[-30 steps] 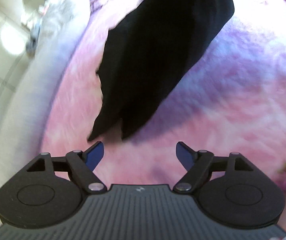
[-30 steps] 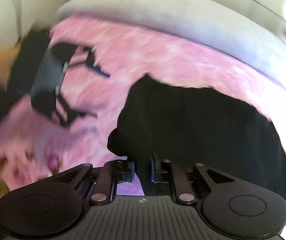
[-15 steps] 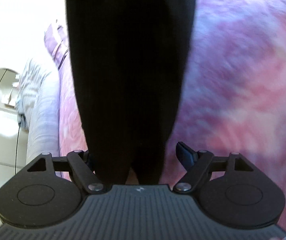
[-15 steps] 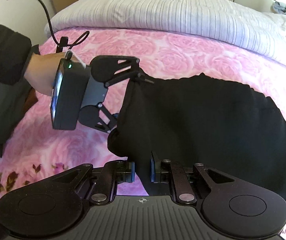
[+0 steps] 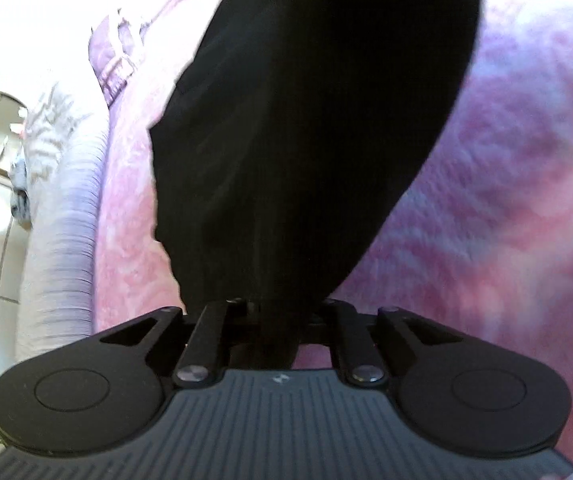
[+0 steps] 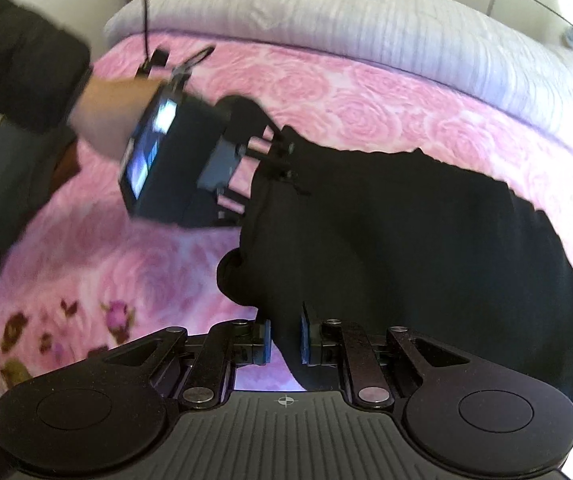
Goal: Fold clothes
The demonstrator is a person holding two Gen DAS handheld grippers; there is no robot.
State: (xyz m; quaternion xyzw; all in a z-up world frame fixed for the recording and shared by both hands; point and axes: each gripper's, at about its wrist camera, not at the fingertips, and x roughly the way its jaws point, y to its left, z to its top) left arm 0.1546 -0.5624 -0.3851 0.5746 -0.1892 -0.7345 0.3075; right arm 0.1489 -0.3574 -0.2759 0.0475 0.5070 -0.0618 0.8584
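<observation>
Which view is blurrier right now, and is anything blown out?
Right wrist view: motion blur smears the left gripper and the hand behind it; the black garment reads clearer. Left wrist view: the pink bedspread is soft, the upper left is overexposed white, and the garment shows no detail.

Left gripper (image 5: 280, 312) jaws just closed, pinching black garment (image 5: 318, 128) edge over pink bedspread (image 5: 506, 208); fingers hidden.

Black garment (image 5: 318, 140) hides the left tool's fingertips; top cut off.
</observation>
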